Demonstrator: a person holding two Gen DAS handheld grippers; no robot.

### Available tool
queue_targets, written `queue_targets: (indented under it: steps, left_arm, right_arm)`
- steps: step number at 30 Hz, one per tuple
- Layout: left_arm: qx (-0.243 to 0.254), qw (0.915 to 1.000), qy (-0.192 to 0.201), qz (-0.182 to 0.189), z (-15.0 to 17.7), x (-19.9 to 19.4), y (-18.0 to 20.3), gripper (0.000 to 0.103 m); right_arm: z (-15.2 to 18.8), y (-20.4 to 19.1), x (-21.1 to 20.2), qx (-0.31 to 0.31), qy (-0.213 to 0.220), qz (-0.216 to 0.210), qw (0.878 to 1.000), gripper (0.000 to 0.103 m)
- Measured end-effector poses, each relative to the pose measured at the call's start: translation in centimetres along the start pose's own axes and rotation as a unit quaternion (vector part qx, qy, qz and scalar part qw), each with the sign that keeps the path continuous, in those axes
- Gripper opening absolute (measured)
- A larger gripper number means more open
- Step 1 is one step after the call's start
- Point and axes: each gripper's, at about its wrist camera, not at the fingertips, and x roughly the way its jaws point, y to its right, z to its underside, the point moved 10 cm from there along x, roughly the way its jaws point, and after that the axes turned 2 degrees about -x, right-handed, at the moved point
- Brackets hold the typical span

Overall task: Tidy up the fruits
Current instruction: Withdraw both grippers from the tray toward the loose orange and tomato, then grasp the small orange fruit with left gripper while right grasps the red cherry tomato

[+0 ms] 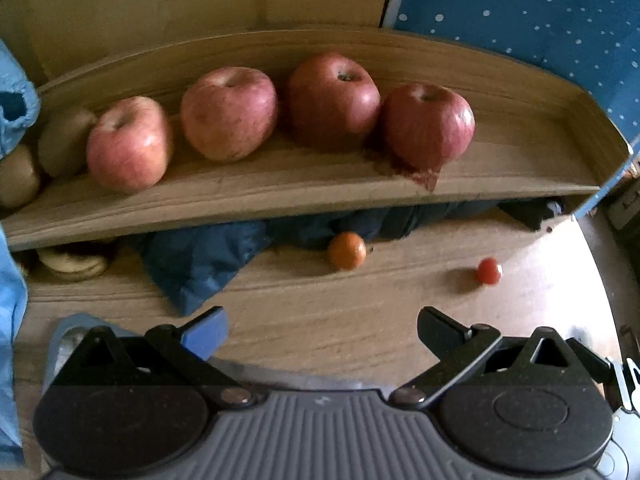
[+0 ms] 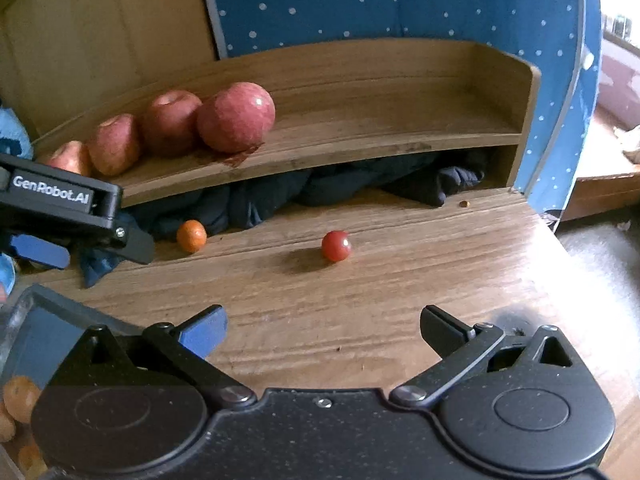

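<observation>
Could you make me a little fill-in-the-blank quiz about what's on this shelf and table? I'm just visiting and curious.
1. The number of red apples lined up on the wooden shelf is ____.
2. The small red tomato lies on the table, to the ____ of the small orange fruit in both views.
3. Stuffed under the shelf is a dark ____ cloth.
4. Both the left gripper and the right gripper have their jaws ____, holding nothing.

Missing words: four; right; blue; open

Right claw [image 2: 322,334] wide apart, empty; cherry tomato [image 2: 336,245] ahead on table [image 2: 440,272]; apples [image 2: 236,117] on shelf [image 2: 360,148].
</observation>
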Motion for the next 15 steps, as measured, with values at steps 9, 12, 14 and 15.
queue_targets:
  steps: [9,12,14,15]
  left_arm:
    - [-0.012,0.9999,-0.01,0.003,-1.3,2.8,1.1,0.102]
    - [-0.006,0.9999,-0.012,0.006,-1.7,3.6,1.6,0.102]
    - [-0.005,0.9999,-0.014,0.005,-2.2,4.3,1.7,0.102]
    - [-0.005,0.9999,-0.014,0.005,-2.4,4.6,1.8,0.102]
  right_arm:
    - [-2.1,0.8,3.0,-0.005,-0.01,-0.026,1.0,0.102]
    - [-2.2,1.4,4.1,0.015,-0.03,-0.03,0.999,0.102]
    - [-2.4,1.8,4.6,0.021,-0.033,-0.03,0.999,0.101]
    - [-2.5,1.8,4.9,0.021,-0.032,-0.032,0.999,0.1]
